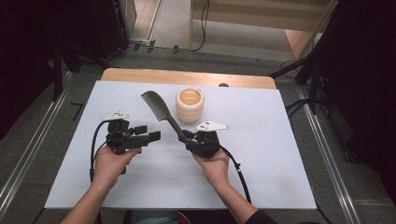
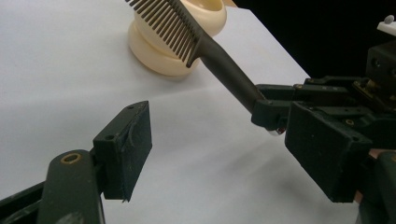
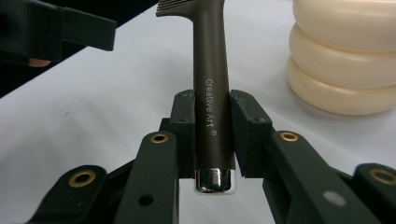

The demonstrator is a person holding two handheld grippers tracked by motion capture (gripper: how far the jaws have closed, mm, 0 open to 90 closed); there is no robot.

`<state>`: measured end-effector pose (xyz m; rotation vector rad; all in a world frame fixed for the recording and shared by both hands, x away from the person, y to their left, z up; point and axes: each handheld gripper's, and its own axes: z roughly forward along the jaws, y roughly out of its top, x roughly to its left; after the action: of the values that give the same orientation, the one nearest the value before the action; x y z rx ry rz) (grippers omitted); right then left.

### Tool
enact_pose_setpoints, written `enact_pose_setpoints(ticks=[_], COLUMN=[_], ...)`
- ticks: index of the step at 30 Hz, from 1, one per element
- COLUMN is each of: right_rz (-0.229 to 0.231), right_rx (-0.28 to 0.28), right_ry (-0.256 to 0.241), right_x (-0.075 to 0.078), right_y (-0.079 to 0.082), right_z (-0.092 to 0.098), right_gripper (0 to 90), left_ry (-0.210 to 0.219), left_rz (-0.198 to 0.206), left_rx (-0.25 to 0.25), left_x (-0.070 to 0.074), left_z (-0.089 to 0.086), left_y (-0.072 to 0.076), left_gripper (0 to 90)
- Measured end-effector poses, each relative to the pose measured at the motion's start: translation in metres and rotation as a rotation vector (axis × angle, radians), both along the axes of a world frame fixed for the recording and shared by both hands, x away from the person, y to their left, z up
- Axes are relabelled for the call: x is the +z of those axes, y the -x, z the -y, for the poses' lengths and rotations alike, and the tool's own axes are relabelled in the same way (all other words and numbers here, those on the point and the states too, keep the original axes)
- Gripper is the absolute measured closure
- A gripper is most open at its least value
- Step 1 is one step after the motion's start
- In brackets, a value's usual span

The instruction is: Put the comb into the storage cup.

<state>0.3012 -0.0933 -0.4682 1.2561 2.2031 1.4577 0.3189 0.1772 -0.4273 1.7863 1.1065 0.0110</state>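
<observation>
I have the comb (image 1: 161, 111) clamped in my right tool (image 1: 187, 138), pinched low on the handle, just above its chrome end cap. In the right gripper view the two pads (image 3: 183, 122) press on either side of the handle, which bears the lettering "Creative Art". The comb's long axis runs away from my right tool, up and to the left in the high view, and the toothed head ends just left of the cream cup (image 1: 190, 105). In the high view the comb seems to be lifted off the white counter (image 1: 261, 154) rather than lying on it, though I cannot be sure.

My left tool (image 1: 150, 134) is released, jaws well apart, nothing between them. It sits left of the cup and well apart from it, its jaws pointing across toward the right tool. In the left gripper view the handle crosses ahead of its jaws on a slant, rising toward the cup.

What matters for the next move, as I judge it, is that the cup stands just beside the comb's head, on its right side, mouth up. The right tool is far nearer to the cup than the left, so swinging the head toward the rim is its job.
</observation>
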Motion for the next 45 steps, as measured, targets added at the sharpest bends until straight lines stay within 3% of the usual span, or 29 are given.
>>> enact_pose_setpoints(ticks=[6, 13, 17, 32, 39, 45], right_rz=[0.012, 0.020, 0.020, 0.045, 0.057, 0.057], right_rx=[-0.016, -0.019, -0.024, -0.040, -0.045, -0.051], right_ry=[-0.025, -0.053, -0.057, -0.083, -0.087, -0.096], right_x=[-0.003, -0.005, -0.007, -0.003, -0.002, -0.003], right_y=[0.000, -0.001, -0.002, -0.001, -0.001, 0.000], right_z=[-0.005, -0.009, -0.012, -0.022, -0.026, -0.029], right_gripper=[70.4, 70.4, 70.4, 70.4, 70.4, 70.3], left_ry=[-0.015, 0.016, 0.024, 0.057, 0.091, 0.086], left_rz=[0.017, 0.011, 0.035, 0.014, -0.009, -0.005], left_rx=[0.036, 0.056, 0.096, 0.157, 0.178, 0.200], left_x=[0.001, 0.001, 0.002, -0.003, -0.005, -0.007], left_z=[0.005, 0.011, 0.014, 0.021, 0.025, 0.028], left_y=[-0.004, -0.008, -0.008, -0.016, -0.020, -0.021], left_gripper=[24.9, 24.9, 28.5, 29.6, 30.5, 33.2])
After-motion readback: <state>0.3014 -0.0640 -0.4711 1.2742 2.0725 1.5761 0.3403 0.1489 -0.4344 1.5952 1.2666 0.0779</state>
